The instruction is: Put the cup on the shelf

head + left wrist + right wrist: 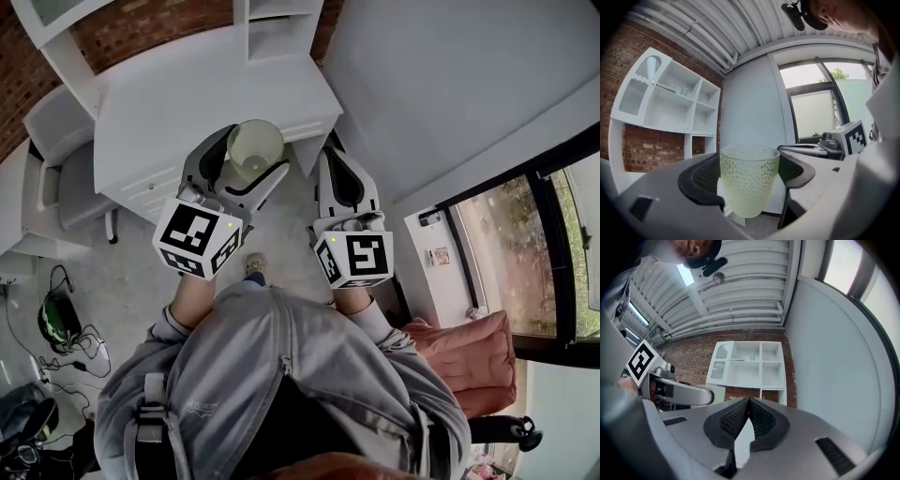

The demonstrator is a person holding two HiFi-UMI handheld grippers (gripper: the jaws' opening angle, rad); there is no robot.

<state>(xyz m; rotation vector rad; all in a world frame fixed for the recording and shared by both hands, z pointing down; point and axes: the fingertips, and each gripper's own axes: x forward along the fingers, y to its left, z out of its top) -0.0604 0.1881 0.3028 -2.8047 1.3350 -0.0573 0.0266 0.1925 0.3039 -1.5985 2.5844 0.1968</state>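
One pale-green dimpled cup [749, 185] stands upright, long axis vertical and mouth up, clamped between the black pads of the left gripper [749, 161]. It hangs over the white desk [178, 103] at its front edge, apart from the wall shelf [670, 101]. Its inside shows bare to the bottom. The right gripper [749, 405] has its jaws pressed together.

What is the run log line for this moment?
left gripper: jaws on cup, upright | right gripper: jaws shut, empty | shelf: ahead
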